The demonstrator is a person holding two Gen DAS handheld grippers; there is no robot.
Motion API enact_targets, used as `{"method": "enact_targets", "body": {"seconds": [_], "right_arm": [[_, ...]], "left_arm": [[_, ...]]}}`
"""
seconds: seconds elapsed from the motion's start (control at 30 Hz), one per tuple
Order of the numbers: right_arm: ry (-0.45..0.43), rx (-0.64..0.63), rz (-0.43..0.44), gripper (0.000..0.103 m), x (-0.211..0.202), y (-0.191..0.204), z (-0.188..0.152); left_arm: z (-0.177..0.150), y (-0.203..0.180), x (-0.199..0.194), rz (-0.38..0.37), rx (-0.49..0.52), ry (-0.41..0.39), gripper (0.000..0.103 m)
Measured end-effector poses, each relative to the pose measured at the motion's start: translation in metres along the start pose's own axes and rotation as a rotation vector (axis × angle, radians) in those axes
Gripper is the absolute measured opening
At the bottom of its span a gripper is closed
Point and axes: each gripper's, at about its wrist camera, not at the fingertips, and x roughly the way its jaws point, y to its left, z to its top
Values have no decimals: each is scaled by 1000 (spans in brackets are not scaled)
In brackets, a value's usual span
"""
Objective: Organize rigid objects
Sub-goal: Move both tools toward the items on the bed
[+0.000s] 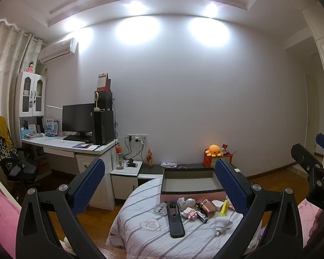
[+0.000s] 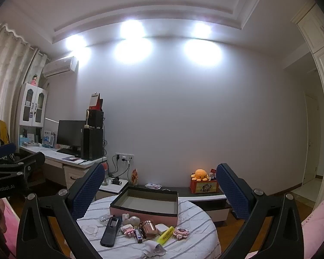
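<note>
A pink box (image 1: 190,184) (image 2: 146,205) with a dark rim and grey inside stands open on a round striped-cloth table (image 1: 144,235) (image 2: 196,237). In front of it lie several small objects: a black remote (image 1: 175,221) (image 2: 111,231), a copper-coloured canister (image 1: 207,205) (image 2: 148,227), a yellow highlighter (image 1: 224,208) (image 2: 165,234), a white plug adapter (image 1: 222,223) (image 2: 154,248) and a pink hair clip (image 2: 180,232). My left gripper (image 1: 159,185) is open, level, short of the table, nothing between its blue pads. My right gripper (image 2: 159,187) is likewise open and holds nothing.
A white desk (image 1: 69,144) with monitor and black tower stands at left, an office chair (image 1: 15,168) beside it. A low bench (image 2: 205,194) behind the table holds a red box with an orange plush octopus (image 1: 213,150). Pink bedding (image 2: 317,222) lies at the frame edges.
</note>
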Motion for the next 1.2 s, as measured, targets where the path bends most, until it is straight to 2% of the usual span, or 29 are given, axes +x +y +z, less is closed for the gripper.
{"method": "enact_targets", "body": {"seconds": [0.9,1.2], "right_arm": [[40,21,-27,103,15,-5,-12],[91,29,-33,103,36,-9,-26]], "left_arm": [[-14,-10,26,12,32,53,103],[-27,-14,50,1,50,111,103]]}}
